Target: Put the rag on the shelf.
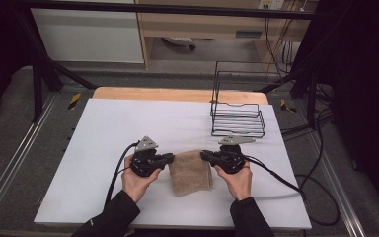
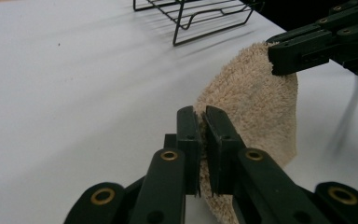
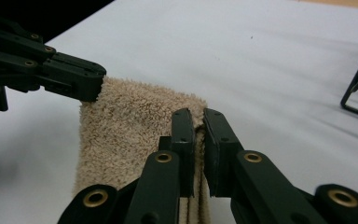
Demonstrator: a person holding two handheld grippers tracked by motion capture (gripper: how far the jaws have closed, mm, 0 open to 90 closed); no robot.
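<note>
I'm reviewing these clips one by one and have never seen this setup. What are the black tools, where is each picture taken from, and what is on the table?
There is no robot here: a person holds a hand-operated two-jaw tool in each hand. The high view looks down from above the person's side of the white table; the left gripper and right gripper face each other there. The other two pictures come from cameras riding on each gripper, looking along its own black jaws. On the table lie a folded beige towel and, at the far right, a black wire rack. Each gripper's jaws are pinched shut on a top corner of the towel, one at either side, as the gripper views show up close.
</note>
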